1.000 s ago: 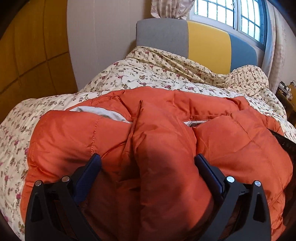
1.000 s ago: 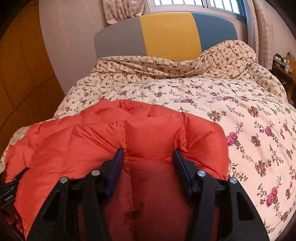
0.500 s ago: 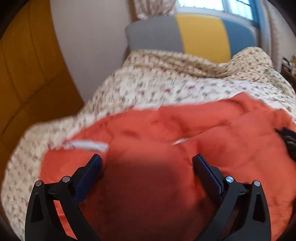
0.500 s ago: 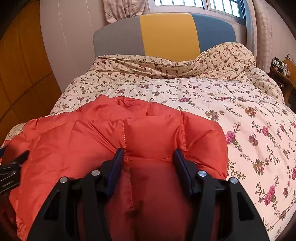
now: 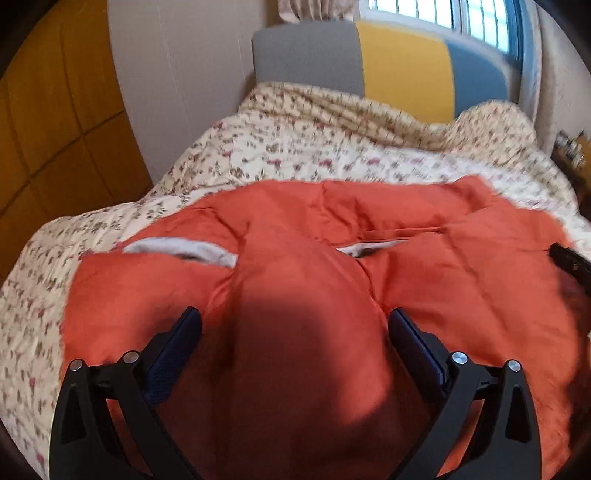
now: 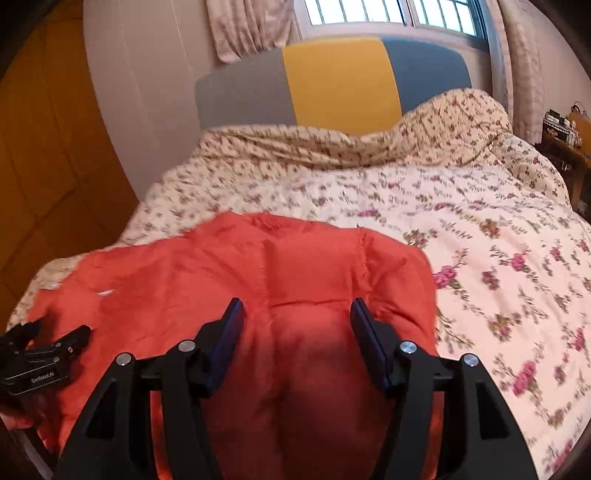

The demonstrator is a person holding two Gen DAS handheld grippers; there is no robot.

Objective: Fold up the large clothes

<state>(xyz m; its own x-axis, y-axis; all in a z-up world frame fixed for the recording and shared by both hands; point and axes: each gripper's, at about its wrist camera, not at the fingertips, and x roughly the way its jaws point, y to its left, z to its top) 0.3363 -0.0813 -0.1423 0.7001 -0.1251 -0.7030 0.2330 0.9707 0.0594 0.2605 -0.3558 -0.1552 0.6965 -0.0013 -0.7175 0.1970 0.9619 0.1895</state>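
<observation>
At the foot of the bed, nearest to me, the left gripper [image 5: 295, 332] is standing with its jaws spread wide, and a thick puffed fold of the orange down jacket [image 5: 461, 288] is bulging up between the blue pads [image 5: 177, 350]; the padding is filling the gap and touching both pads, though whether they are truly squeezing it I cannot tell through the blur. Beside it, the right gripper [image 6: 297, 325] is holding its jaws at a middling spread that has just been widening a little, with another bulging section of the same jacket [image 6: 314, 266] sitting between its fingers [image 6: 365, 332] and pressing against both, so it looks gripped rather than free. The jacket is lying across the near end of the flowered quilt [image 6: 498, 258], its pale grey lining [image 5: 181, 249] peeking out at a seam toward the left. From the right-hand camera the other gripper's black body is showing at the lower left edge, resting over the orange fabric. Farther off, the quilt is running back in rumpled ridges to a headboard [image 6: 336, 81] panelled in grey, yellow and blue, and behind that a barred window [image 6: 388, 13] is letting in daylight beside a patterned curtain [image 6: 247, 29].
</observation>
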